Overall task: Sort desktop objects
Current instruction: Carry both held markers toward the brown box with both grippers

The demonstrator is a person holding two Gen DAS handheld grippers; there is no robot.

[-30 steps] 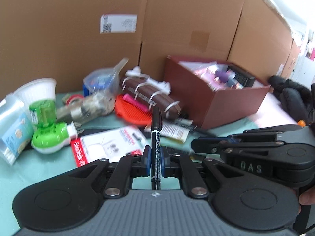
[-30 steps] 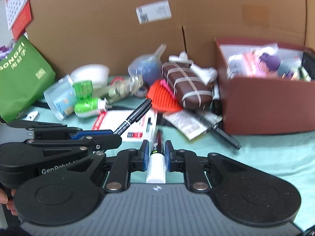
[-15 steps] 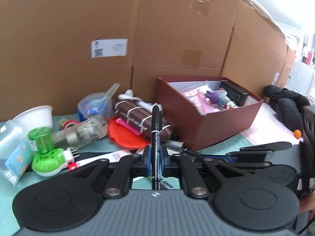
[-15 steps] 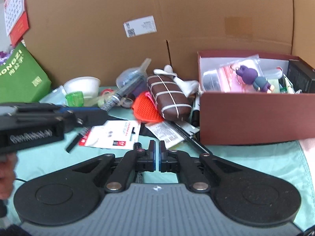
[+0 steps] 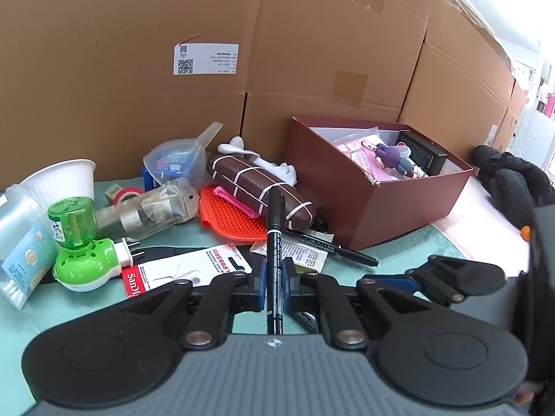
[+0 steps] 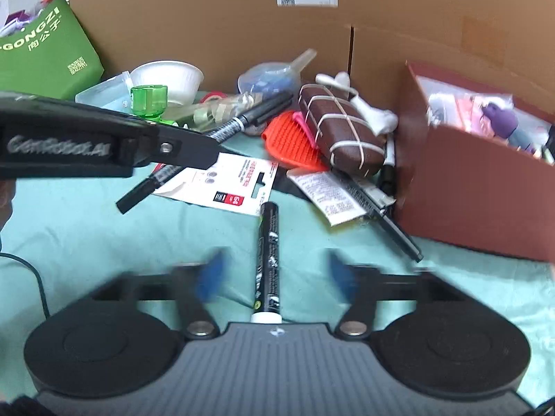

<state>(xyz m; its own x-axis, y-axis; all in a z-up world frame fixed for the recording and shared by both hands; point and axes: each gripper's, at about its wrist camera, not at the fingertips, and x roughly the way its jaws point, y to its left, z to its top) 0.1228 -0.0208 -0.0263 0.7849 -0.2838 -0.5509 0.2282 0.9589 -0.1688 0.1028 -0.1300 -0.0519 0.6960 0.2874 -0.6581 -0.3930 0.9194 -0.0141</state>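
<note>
My right gripper has just been opening; the white-capped marker it clamped a second ago now lies loose between its wide jaws, low centre. My left gripper still pinches the black pen, mid-frame.

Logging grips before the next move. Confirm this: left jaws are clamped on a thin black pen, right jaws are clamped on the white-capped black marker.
Wrong about the right gripper: the right wrist view shows its jaws have just been opening, wide apart, the white-capped marker lying loose between them. The left gripper does clamp the thin black pen.
</note>
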